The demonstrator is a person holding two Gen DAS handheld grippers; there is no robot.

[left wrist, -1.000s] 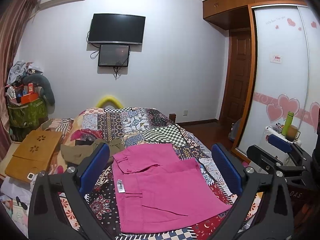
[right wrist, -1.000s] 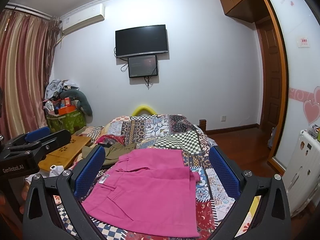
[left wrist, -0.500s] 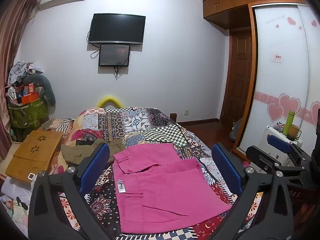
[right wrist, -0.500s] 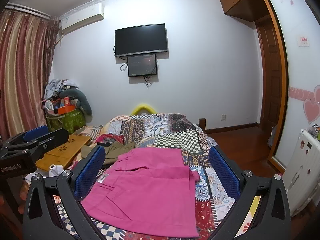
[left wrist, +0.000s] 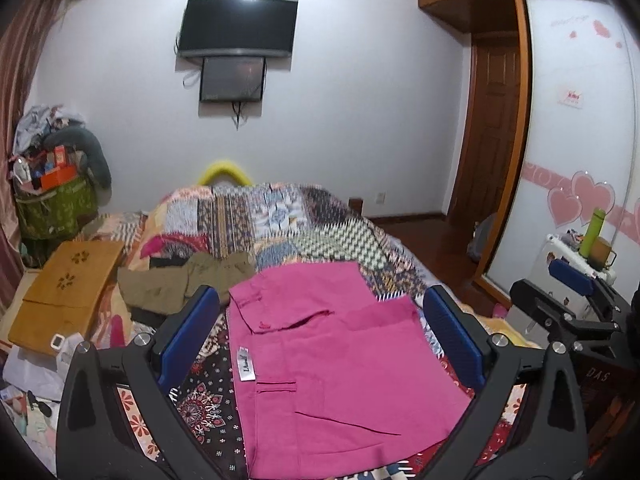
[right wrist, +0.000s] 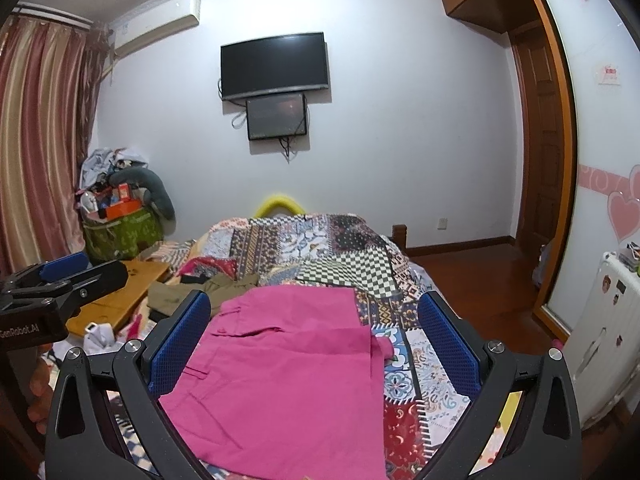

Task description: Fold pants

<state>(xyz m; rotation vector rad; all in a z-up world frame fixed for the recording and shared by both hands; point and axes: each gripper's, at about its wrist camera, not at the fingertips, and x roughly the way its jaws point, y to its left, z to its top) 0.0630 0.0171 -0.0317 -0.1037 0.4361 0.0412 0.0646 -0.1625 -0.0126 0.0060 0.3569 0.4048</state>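
Observation:
Pink pants [left wrist: 332, 368] lie folded flat on the patchwork bed quilt [left wrist: 280, 224], with a white label near the left edge. They also show in the right wrist view [right wrist: 288, 372]. My left gripper [left wrist: 320, 320] is open and empty, held above the near part of the pants. My right gripper [right wrist: 312, 320] is open and empty, also above the pants. The right gripper shows at the right edge of the left wrist view [left wrist: 568, 300]; the left gripper shows at the left edge of the right wrist view [right wrist: 64, 280].
Olive-green clothes [left wrist: 180, 280] lie on the quilt left of the pants. A wooden lap tray [left wrist: 68, 284] sits at the bed's left side. A white cabinet [right wrist: 604, 340] stands on the right. A TV [right wrist: 276, 64] hangs on the far wall.
Both grippers have shifted slightly; the view has tilted a little. The pants have not moved and both grippers stay open.

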